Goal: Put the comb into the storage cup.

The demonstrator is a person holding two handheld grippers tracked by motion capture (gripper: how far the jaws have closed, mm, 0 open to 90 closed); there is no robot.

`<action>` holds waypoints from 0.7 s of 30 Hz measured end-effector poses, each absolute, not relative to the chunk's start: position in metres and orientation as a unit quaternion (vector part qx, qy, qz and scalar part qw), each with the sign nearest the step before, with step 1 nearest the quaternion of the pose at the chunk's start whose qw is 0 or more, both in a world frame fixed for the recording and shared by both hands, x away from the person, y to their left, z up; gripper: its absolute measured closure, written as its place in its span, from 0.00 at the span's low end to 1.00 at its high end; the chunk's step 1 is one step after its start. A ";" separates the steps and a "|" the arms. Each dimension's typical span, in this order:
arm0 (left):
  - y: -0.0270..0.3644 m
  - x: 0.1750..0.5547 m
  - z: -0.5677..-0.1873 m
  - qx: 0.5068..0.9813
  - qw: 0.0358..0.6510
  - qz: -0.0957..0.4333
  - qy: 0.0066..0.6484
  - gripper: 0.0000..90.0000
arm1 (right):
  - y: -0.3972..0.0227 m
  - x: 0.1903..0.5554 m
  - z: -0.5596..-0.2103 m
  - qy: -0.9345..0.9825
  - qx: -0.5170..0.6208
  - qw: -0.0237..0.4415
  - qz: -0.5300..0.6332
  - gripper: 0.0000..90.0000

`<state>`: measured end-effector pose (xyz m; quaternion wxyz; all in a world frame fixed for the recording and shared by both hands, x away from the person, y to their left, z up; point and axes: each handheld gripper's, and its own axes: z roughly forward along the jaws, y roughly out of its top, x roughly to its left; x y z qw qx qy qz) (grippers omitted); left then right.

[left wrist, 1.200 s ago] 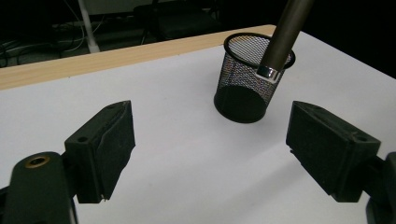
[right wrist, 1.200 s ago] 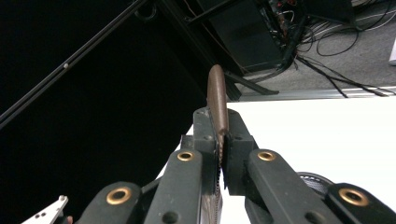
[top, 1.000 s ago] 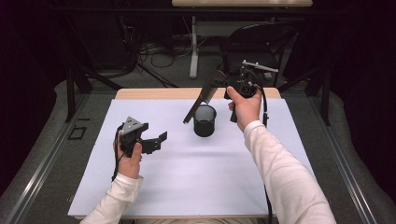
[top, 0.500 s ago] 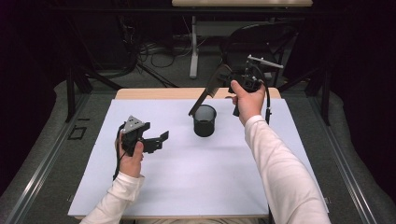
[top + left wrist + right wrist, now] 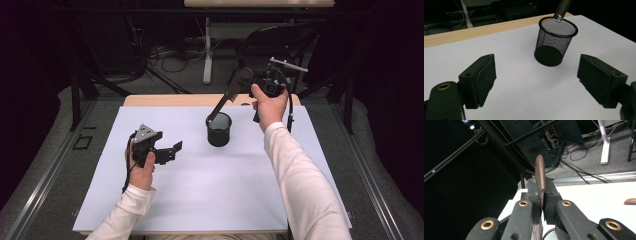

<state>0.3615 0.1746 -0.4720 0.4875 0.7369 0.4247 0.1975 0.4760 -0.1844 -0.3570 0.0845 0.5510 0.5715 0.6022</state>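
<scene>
A black mesh cup point(image 5: 219, 131) point(image 5: 555, 41) stands upright on the white mat point(image 5: 200, 190), right of centre toward the back. My right gripper point(image 5: 247, 80) point(image 5: 542, 192) is raised behind and right of the cup, shut on the flat brown toothed end of a long dark tool point(image 5: 230, 95) point(image 5: 540, 173). The tool slants down to the left, and its thin handle end point(image 5: 562, 7) with a silver band hangs at the cup's rim. My left gripper point(image 5: 172, 150) point(image 5: 536, 80) rests low over the mat left of the cup, open, nothing between its jaws.
A wooden table edge point(image 5: 165, 100) runs behind the mat. A small copper-coloured curved piece point(image 5: 630, 201) lies on the table behind the cup. A dark chair point(image 5: 280, 40), a white post point(image 5: 207, 50) and floor cables stand beyond the table.
My right gripper has risen and moved back and right with the tool, drawing its lower end up to the cup's rim. The left gripper has stayed put.
</scene>
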 end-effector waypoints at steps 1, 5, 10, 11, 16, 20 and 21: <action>0.175 0.361 -0.472 0.736 0.488 0.198 0.425 0.17 | -0.185 0.476 -0.357 0.570 0.552 0.085 0.603 0.96; 0.175 0.361 -0.471 0.734 0.491 0.198 0.425 0.17 | -0.186 0.477 -0.358 0.570 0.555 0.090 0.600 0.96; 0.175 0.361 -0.471 0.736 0.489 0.199 0.424 0.17 | -0.186 0.478 -0.358 0.570 0.557 0.095 0.597 0.96; 0.175 0.360 -0.471 0.736 0.489 0.199 0.424 0.17 | -0.186 0.478 -0.358 0.571 0.556 0.098 0.596 0.96; 0.175 0.359 -0.471 0.736 0.488 0.200 0.424 0.17 | -0.185 0.478 -0.359 0.571 0.559 0.107 0.591 0.96; 0.175 0.359 -0.471 0.736 0.488 0.199 0.424 0.17 | -0.184 0.479 -0.360 0.571 0.560 0.109 0.590 0.96; 0.176 0.359 -0.471 0.736 0.488 0.199 0.424 0.17 | -0.184 0.479 -0.360 0.571 0.561 0.110 0.589 0.96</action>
